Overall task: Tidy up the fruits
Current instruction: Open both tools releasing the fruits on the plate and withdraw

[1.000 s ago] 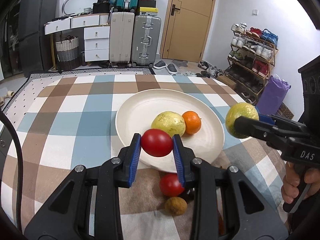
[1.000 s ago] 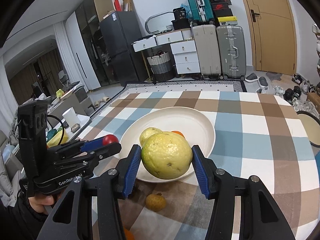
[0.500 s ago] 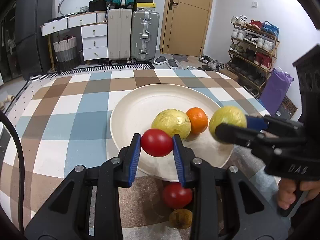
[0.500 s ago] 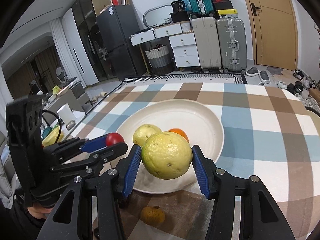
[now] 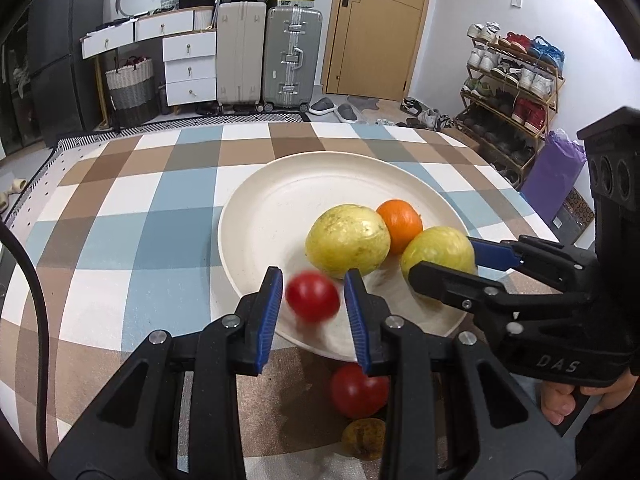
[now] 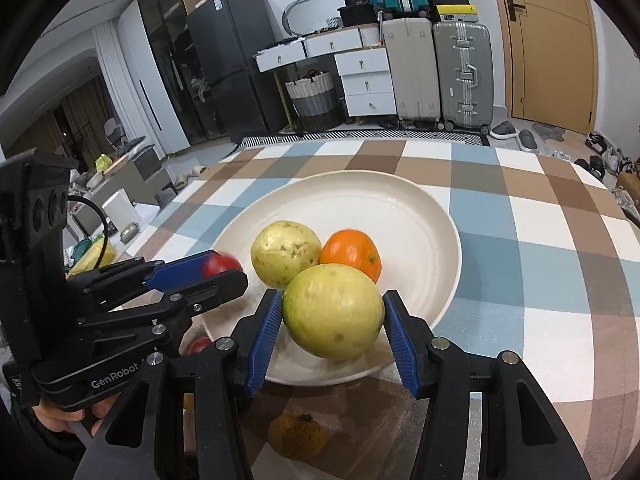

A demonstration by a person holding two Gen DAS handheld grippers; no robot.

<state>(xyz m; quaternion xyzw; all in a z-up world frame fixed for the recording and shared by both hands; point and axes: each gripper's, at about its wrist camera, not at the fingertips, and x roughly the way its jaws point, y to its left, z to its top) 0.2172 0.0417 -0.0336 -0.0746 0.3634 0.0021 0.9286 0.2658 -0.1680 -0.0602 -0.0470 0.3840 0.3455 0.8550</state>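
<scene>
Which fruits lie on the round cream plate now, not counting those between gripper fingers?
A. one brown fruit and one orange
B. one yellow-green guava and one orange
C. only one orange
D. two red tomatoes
B: on the round cream plate rest only a yellow-green guava and an orange.

Both grippers are matte black plastic frames with silver screws. The left gripper (image 5: 312,304) and right gripper (image 6: 332,320) carry ribbed blue fingers (image 5: 269,312). White lettering reads "GenRobot" on the left, "DAS" on the right. Bare hand (image 5: 576,400) skin grips a handle.
</scene>
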